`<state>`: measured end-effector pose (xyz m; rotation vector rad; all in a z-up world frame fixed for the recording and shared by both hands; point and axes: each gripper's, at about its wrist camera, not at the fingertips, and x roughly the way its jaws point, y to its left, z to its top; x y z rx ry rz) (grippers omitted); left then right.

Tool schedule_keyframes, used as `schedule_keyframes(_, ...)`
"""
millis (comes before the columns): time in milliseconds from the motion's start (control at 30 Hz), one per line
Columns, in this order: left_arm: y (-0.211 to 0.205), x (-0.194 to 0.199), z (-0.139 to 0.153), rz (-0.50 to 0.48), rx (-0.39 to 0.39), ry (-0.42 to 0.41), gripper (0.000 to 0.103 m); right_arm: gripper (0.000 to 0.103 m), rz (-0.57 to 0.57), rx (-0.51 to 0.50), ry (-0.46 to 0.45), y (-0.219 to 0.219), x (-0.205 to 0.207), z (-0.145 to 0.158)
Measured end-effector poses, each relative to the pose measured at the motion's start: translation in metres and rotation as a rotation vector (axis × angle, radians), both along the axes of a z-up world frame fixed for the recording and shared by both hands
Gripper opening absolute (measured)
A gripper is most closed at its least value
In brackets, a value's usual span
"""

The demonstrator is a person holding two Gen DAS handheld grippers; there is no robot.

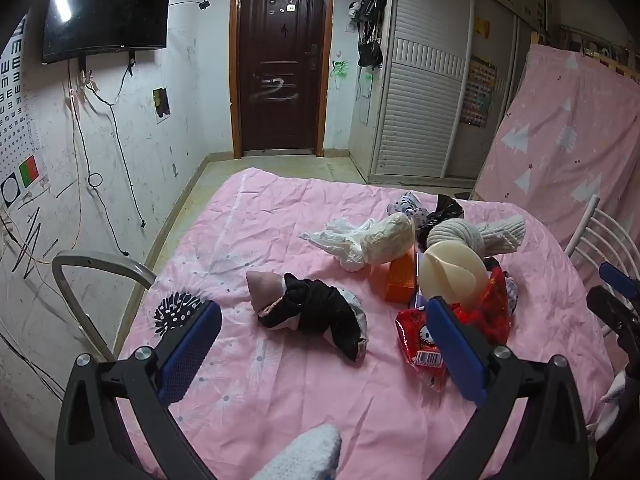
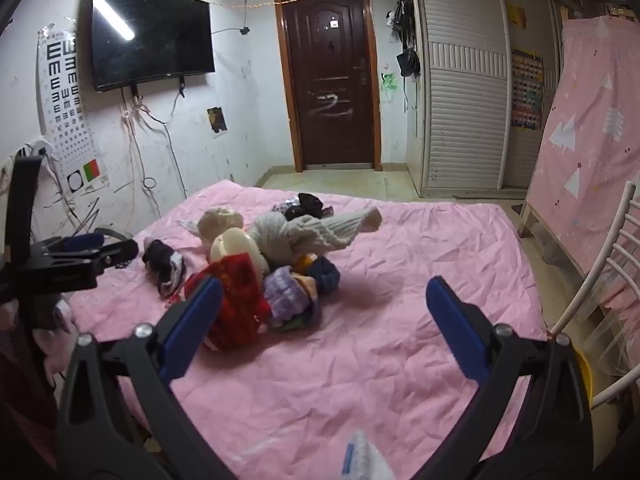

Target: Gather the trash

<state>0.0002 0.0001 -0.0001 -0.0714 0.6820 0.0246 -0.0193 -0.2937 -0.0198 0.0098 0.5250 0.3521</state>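
Both the left gripper point(image 1: 324, 344) and right gripper point(image 2: 324, 320) hover, fingers spread, empty; I'd pinch the red crinkly snack wrapper point(image 1: 424, 344) on the pink bed sheet point(image 1: 280, 392) by its flat edge, leaving the socks

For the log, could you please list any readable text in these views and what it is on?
"E": rotated letters on the eye chart; lower rows too small.
Red snack bag: barcode digits too small.
Wardrobe poster: blurred.
Door: white scrawl, not legible.
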Motion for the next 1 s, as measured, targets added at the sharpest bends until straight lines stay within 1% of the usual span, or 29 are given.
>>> schedule_keyframes(33,0.0,0.0,0.0,0.0,0.001,0.0,0.093,0.097,0.001,0.003,0.009,0.0,0.0008,-0.0005)
schedule_keyframes(333,-0.0001,-0.0001,-0.0001,0.003,0.006,0.003,0.093,0.097,0.001,-0.002,-0.006,0.0003,-0.0013,0.0003)
schedule_keyframes(633,0.0001,0.0001,-0.0002,0.003,0.004,0.008,0.093,0.097,-0.003,-0.002,0.001,0.0004,-0.0005,-0.0001)
schedule_keyframes(800,-0.0013,-0.001,-0.0063,0.004,0.007,0.012,0.093,0.097,-0.003,-0.005,0.0,0.0007,-0.0003,-0.0009)
schedule_keyframes(1000,-0.0006,-0.0009,-0.0057,0.005,0.007,0.014,0.093,0.097,-0.004,-0.009,-0.002,0.0019,-0.0018,0.0002)
